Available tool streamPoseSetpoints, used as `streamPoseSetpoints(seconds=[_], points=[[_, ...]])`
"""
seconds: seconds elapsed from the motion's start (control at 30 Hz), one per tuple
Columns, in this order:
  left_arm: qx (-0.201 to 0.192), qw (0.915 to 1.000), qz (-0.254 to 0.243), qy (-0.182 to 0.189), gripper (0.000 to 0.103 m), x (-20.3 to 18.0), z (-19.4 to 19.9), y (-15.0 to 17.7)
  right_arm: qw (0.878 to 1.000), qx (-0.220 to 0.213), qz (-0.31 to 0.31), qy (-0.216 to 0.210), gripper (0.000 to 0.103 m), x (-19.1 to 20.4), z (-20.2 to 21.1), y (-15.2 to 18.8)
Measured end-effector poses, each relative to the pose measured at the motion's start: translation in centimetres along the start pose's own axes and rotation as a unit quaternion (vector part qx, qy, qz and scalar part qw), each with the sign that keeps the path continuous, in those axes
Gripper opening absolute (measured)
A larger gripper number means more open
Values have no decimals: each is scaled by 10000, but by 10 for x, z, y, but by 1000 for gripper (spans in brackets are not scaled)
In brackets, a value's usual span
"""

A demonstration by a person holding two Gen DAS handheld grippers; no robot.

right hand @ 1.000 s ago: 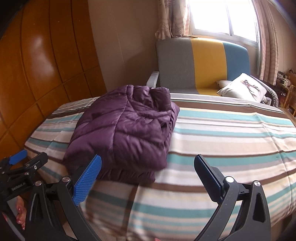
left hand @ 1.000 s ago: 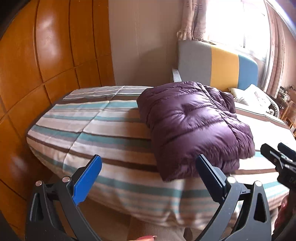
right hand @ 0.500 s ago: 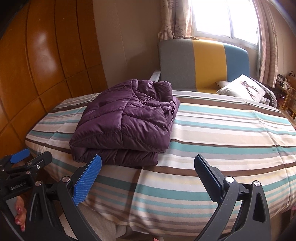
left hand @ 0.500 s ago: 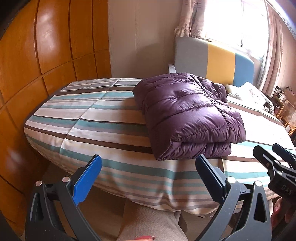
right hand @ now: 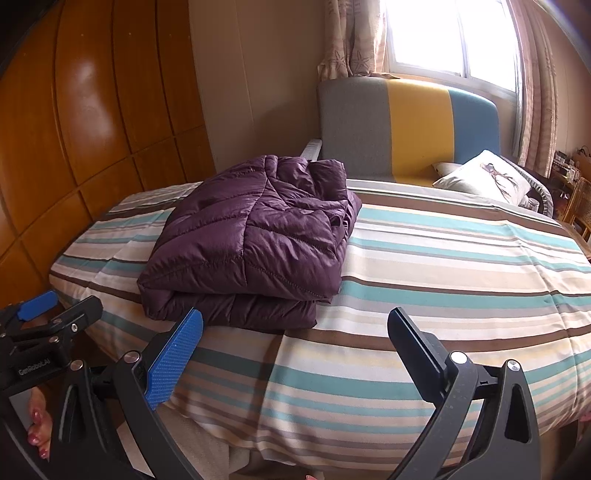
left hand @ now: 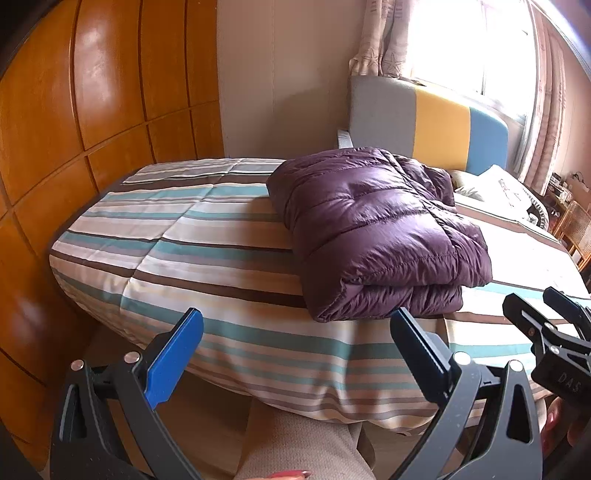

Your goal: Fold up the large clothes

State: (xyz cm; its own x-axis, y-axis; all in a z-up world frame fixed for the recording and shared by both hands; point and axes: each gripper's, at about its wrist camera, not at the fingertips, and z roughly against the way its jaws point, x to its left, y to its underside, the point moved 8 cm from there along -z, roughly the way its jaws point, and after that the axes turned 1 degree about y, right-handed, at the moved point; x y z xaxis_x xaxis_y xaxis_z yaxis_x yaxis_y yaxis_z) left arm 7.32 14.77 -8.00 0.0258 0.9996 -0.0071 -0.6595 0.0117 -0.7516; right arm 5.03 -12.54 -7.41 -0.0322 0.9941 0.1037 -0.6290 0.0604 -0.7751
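Nearest the lens: left black two-finger gripper with blue pads (left hand: 295, 354), jaws spread wide, nothing between them, held off the near edge of the bed. Same for the right black two-finger gripper with blue pads (right hand: 293, 354): wide apart, empty, also short of the mattress edge. A trouser-clad leg (left hand: 303, 443) below, close against the bed front.

Just beyond: the bed under its cover striped in teal, brown and cream (right hand: 443, 266), edge rounded and sagging a little toward the floor.

On that cover, near the front edge and toward the wardrobe side: the puffy purple quilted down jacket (left hand: 373, 229), already doubled over into a thick squarish bundle, two layers showing at the near fold. Looks finished or nearly so, as a judgement from its tidy shape.

Likely handling: light, soft, springy with trapped air, so apt to puff back open. Glossy shell, probably slippery; a shallow pinch could slide off. Best to grip deep at the near folded edge, both layers together, one gripper toward each corner, or along a stitched seam where the filling is thin.

Farther back: a white printed pillow (right hand: 487, 177), a headboard in grey, yellow and blue panels (right hand: 406, 129), glossy orange-brown wooden wardrobe panels (left hand: 92, 110) to the side, and a bright window with patterned curtains (right hand: 428, 33).
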Motion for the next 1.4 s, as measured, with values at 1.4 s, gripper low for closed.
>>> streamPoseSetpoints(seconds=[1.4], points=[[167, 9998, 64, -13, 101, -2, -6, 8, 9999, 137, 21, -51, 100, 4, -7, 3]])
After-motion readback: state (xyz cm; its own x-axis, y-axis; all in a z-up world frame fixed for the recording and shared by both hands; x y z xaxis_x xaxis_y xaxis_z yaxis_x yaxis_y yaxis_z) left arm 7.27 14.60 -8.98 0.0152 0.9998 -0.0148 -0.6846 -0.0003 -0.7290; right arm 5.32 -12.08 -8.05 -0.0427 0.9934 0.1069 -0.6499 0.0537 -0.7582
